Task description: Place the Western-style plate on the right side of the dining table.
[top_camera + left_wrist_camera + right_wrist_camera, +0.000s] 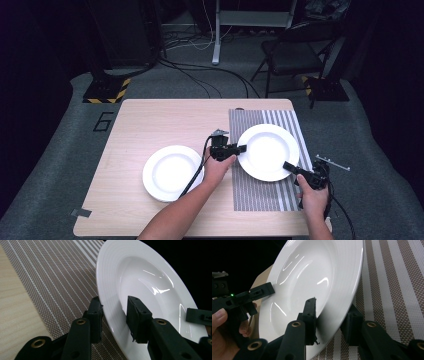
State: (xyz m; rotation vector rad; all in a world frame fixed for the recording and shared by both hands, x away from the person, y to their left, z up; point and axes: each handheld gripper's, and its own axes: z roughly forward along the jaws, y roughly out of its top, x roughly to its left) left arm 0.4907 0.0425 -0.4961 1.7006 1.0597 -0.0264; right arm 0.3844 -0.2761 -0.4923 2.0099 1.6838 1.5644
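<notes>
High view: we hold one glossy white plate (pixel 268 151) by opposite rims over the striped woven mat (pixel 260 192) at the wooden table's (pixel 145 120) right edge.
Left gripper (pixel 239 148) and right gripper (pixel 289 166), jaws partly closed, each clamp its ridged rim; a second round, empty plate (pixel 172 172) lies left of it.
</notes>
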